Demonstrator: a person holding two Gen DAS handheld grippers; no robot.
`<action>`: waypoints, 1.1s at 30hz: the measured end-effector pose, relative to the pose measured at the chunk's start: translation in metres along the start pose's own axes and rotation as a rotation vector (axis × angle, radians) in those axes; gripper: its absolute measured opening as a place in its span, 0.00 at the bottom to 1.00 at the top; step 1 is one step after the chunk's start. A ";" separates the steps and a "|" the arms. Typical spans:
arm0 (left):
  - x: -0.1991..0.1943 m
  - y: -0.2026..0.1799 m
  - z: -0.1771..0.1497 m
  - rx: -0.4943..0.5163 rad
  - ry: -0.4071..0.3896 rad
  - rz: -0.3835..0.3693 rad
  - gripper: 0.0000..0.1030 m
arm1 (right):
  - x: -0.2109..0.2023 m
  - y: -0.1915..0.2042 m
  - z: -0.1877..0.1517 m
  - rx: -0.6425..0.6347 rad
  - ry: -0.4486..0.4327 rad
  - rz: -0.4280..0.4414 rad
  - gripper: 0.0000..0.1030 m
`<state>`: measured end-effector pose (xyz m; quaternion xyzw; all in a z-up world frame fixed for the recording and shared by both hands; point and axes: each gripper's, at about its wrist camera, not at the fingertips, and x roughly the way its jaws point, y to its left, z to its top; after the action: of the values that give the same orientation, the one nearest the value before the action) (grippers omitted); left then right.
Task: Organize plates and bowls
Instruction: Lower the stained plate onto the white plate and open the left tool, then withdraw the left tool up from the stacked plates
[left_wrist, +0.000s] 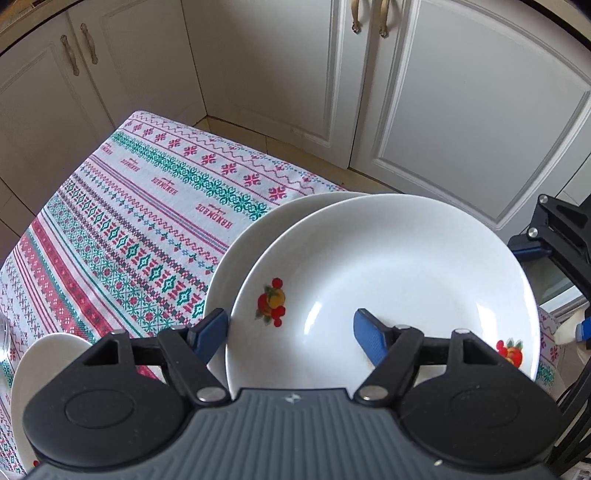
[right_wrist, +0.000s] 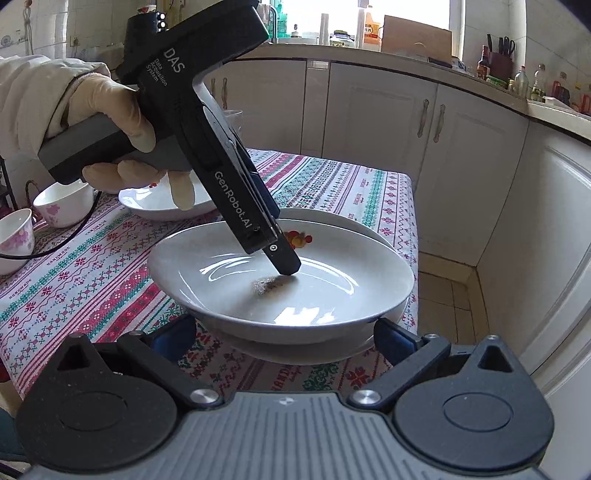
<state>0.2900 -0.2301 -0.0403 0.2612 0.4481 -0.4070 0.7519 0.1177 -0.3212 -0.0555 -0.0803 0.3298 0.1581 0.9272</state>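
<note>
A white deep plate with fruit decals (left_wrist: 388, 280) rests on a second white plate (left_wrist: 251, 236) at the table's near right corner. My left gripper (left_wrist: 290, 332) is open, straddling the top plate's near rim: one finger outside, one inside. In the right wrist view the left gripper's fingers (right_wrist: 284, 264) reach down into the top plate (right_wrist: 229, 266), and the lower plate (right_wrist: 295, 350) shows beneath. My right gripper (right_wrist: 284, 336) is open, just in front of the stacked plates, and holds nothing. Another white plate (left_wrist: 40, 373) lies at the left.
The patterned tablecloth (left_wrist: 140, 206) covers the table (right_wrist: 74, 280). A third plate (right_wrist: 159, 206) and two floral cups (right_wrist: 62, 203) stand at the far left. White cabinets (left_wrist: 443, 110) surround the table. A black cable (right_wrist: 70, 236) crosses the cloth.
</note>
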 end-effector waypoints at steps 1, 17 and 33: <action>0.000 0.000 0.000 0.001 -0.003 0.002 0.72 | 0.000 0.001 0.000 -0.009 0.004 -0.007 1.00; -0.003 0.002 0.002 0.009 -0.044 0.036 0.77 | 0.007 0.000 -0.001 0.021 0.045 -0.037 1.00; -0.070 -0.012 -0.028 -0.076 -0.193 0.107 0.87 | -0.019 0.023 0.004 -0.006 -0.004 -0.084 1.00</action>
<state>0.2483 -0.1889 0.0086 0.2154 0.3741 -0.3723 0.8216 0.0984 -0.3027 -0.0411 -0.0967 0.3239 0.1204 0.9334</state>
